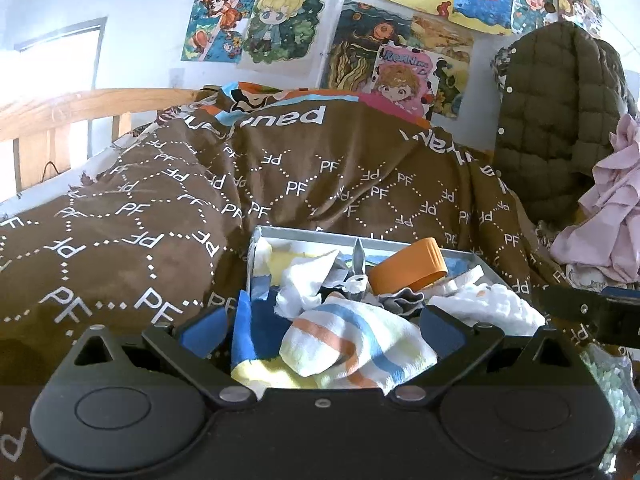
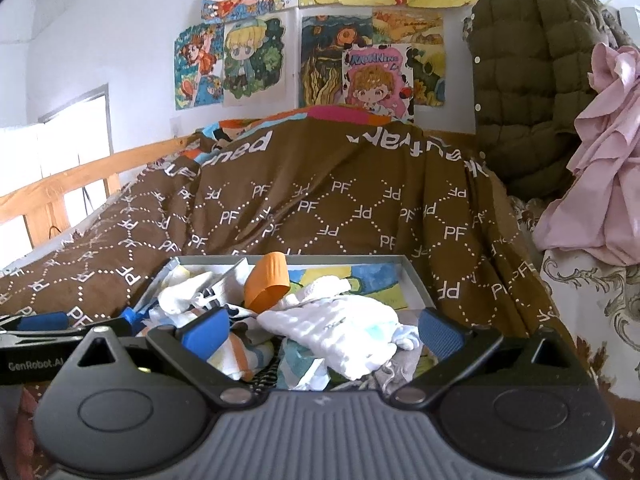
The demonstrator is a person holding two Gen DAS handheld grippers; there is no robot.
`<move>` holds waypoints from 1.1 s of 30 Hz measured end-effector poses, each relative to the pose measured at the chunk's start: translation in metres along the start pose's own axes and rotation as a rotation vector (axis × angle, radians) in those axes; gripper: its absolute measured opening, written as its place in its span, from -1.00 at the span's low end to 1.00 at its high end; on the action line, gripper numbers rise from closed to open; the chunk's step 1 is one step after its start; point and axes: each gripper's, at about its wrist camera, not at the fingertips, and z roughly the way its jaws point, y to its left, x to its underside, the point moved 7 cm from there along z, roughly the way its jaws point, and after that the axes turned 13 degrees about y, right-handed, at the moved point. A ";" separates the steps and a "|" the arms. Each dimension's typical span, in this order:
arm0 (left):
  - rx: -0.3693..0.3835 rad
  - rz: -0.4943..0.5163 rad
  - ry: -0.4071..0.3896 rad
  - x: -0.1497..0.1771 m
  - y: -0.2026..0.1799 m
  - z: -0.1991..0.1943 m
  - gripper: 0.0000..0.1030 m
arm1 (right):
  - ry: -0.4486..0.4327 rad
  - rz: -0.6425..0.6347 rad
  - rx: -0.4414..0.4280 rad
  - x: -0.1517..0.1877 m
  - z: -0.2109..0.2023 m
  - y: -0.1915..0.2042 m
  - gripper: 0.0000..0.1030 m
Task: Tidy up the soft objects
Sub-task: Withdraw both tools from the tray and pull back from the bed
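Note:
A shallow grey box (image 1: 256, 248) (image 2: 416, 280) lies on the brown blanket, heaped with soft things: a white cloth with orange and blue stripes (image 1: 352, 344), white cloths (image 2: 344, 328) (image 1: 488, 304), a grey item (image 1: 358, 276) and an orange band (image 1: 408, 266) (image 2: 268, 280). My left gripper (image 1: 320, 328) stands open at the near end of the box, its blue pads (image 1: 200, 332) on either side of the striped cloth. My right gripper (image 2: 324, 328) is open too, straddling the white cloth. Neither holds anything.
The brown "PF" blanket (image 1: 160, 216) (image 2: 320, 208) covers the bed. A wooden rail (image 1: 60, 112) runs at the left. An olive quilted jacket (image 1: 556, 120) and pink cloth (image 2: 600, 168) hang at the right. Drawings (image 1: 280, 20) cover the wall. The right gripper's finger (image 1: 580, 308) shows at right.

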 end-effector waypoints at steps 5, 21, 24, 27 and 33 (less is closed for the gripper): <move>-0.026 0.016 -0.010 0.006 0.003 -0.015 0.98 | -0.006 0.015 -0.020 0.008 -0.006 0.002 0.99; -0.079 -0.027 -0.056 0.027 -0.007 -0.091 0.98 | -0.058 0.030 -0.048 0.028 -0.071 0.000 0.99; -0.081 -0.019 -0.069 0.036 -0.013 -0.108 0.98 | -0.073 0.042 -0.046 0.033 -0.091 -0.002 0.99; -0.085 -0.007 -0.097 0.045 -0.022 -0.126 0.98 | -0.098 0.044 -0.039 0.039 -0.114 -0.003 0.99; -0.054 -0.077 -0.150 0.067 -0.031 -0.157 0.98 | -0.136 0.043 -0.006 0.055 -0.151 -0.010 0.99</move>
